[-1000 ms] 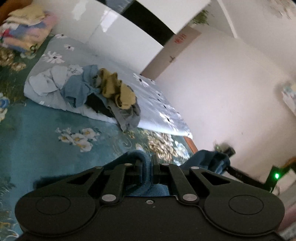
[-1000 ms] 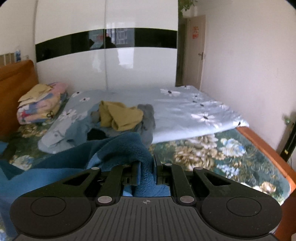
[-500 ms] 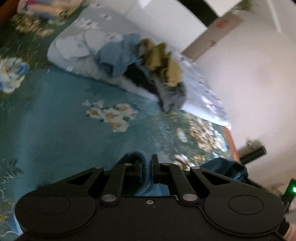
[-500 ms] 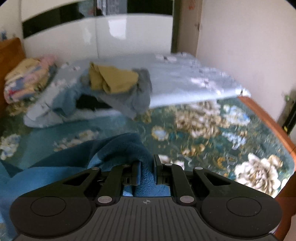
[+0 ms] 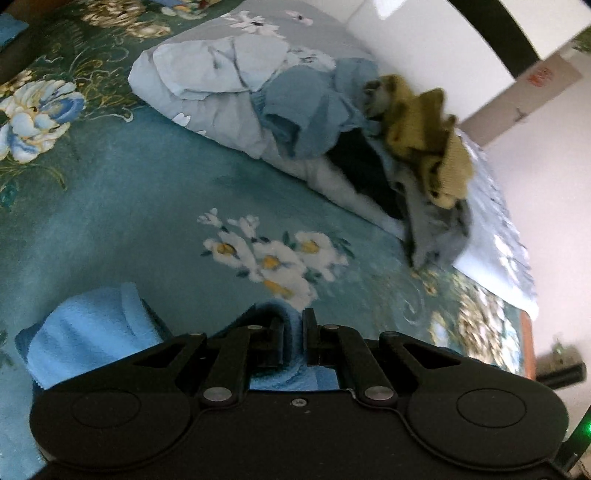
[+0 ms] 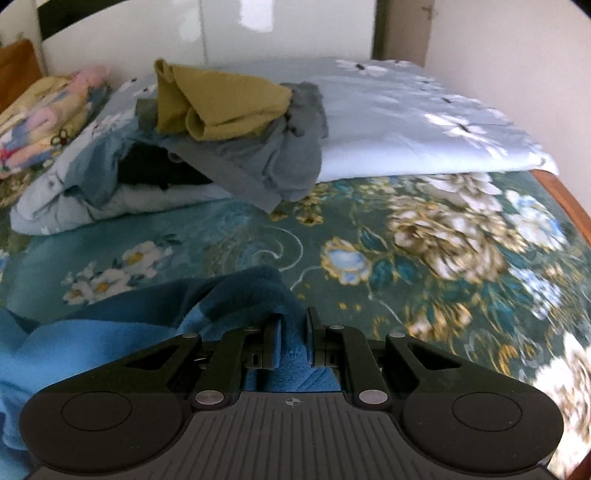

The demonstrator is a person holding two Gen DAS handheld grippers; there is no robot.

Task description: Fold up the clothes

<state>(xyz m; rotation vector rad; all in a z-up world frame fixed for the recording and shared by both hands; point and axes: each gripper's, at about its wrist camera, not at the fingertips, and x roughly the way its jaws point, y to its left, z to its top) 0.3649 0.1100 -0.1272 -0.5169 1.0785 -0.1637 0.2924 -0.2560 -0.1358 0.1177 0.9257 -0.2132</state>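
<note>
Bed (image 6: 424,258) with floral cover: blue fleece garment (image 6: 229,295) at near edge, pinched by left tongs (image 5: 293,334) and right tongs (image 6: 293,336), both closed on fabric. Heaped clothes (image 6: 236,122) behind, well apart.

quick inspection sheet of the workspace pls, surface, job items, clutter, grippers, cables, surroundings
Surface: bed with a teal floral bedspread.
Job's things: blue fleece garment, pinched at two places and draped between them.
Clutter: heap of unfolded clothes, topped by an olive-yellow garment over a grey one, lying on a pale blue flowered quilt; folded colourful blankets at the far left.
Grippers: left gripper shut on the fleece; right gripper shut on the fleece.
Cables: nothing seen.
Surroundings: glossy white wardrobe, door, white wall.
</note>
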